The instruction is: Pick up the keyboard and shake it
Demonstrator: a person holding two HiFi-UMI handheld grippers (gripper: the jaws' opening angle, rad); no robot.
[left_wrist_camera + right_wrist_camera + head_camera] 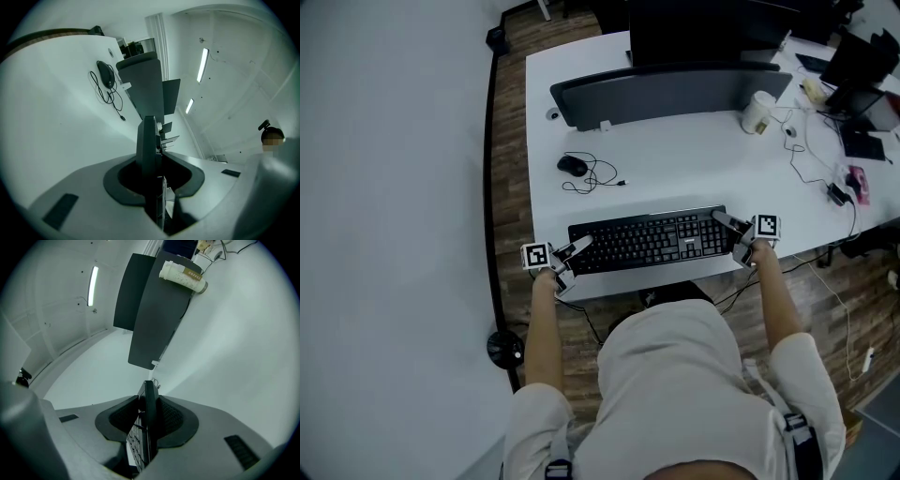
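Desk edge: black flat plastic keyboard (652,241) lying lengthwise along the front of the white desk (675,159), resting on it or barely clear; cannot tell which.
Left end: left gripper (572,255) partly closed, pads pinching the keyboard edge-on.
Right end: right gripper (727,230) partly closed, clamped on that end likewise.
Step in hand: probably holding at both ends, low at the desk.
Next move: calls for raising both ends together, keeping them level with a firm pinch, then short shakes.

Bare desk (694,178) behind keyboard (649,240), corded mouse (573,166) back left, monitor (670,92) and cup (758,112) beyond
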